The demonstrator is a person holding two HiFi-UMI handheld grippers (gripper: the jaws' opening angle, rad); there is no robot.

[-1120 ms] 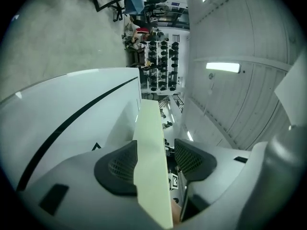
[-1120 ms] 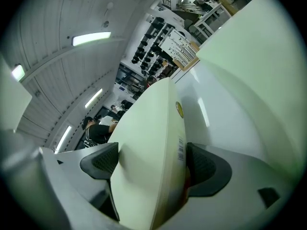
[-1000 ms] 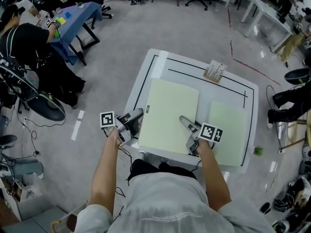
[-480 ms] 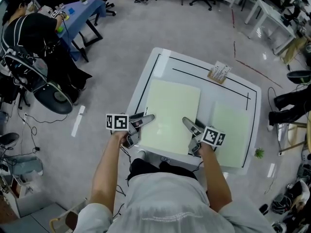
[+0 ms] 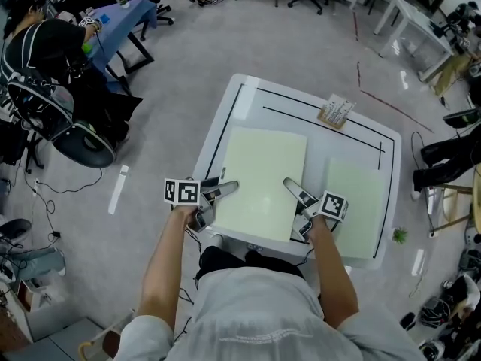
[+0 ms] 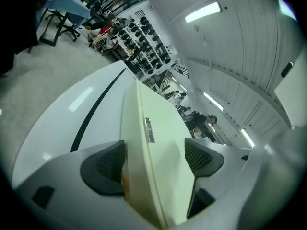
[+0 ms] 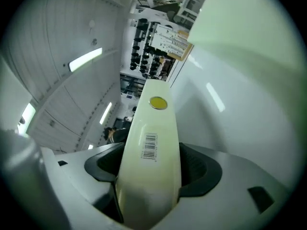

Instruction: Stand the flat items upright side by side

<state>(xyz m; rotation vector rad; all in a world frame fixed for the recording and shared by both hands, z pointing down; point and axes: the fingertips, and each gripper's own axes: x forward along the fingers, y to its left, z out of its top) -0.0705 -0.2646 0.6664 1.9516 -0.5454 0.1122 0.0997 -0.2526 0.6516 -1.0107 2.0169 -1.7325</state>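
While a person looks down on a white worktop (image 5: 342,138), the left gripper (image 5: 225,187) and right gripper (image 5: 294,192) flank a large folder (image 5: 259,179), pale green, lying flat at the worktop's centre. The left gripper's jaws stand wide apart astride the folder's left edge; one pad lies against the folder, the other is clear of it, and they grip nothing. The right gripper's jaws are closing on the folder's rounded right spine, which bears a barcode label (image 7: 150,146) and a yellow dot (image 7: 159,103), with both pads against its sides. A second folder (image 5: 355,201) of the same pale green lies flat just beside the first, toward the worktop's right edge. A small card rack (image 5: 335,111) sits at the far edge, by the black line (image 5: 301,100) that borders the worktop. Beyond, on the grey floor (image 5: 173,89), a seated person (image 5: 45,51) in dark clothes works at a blue table (image 5: 120,17).
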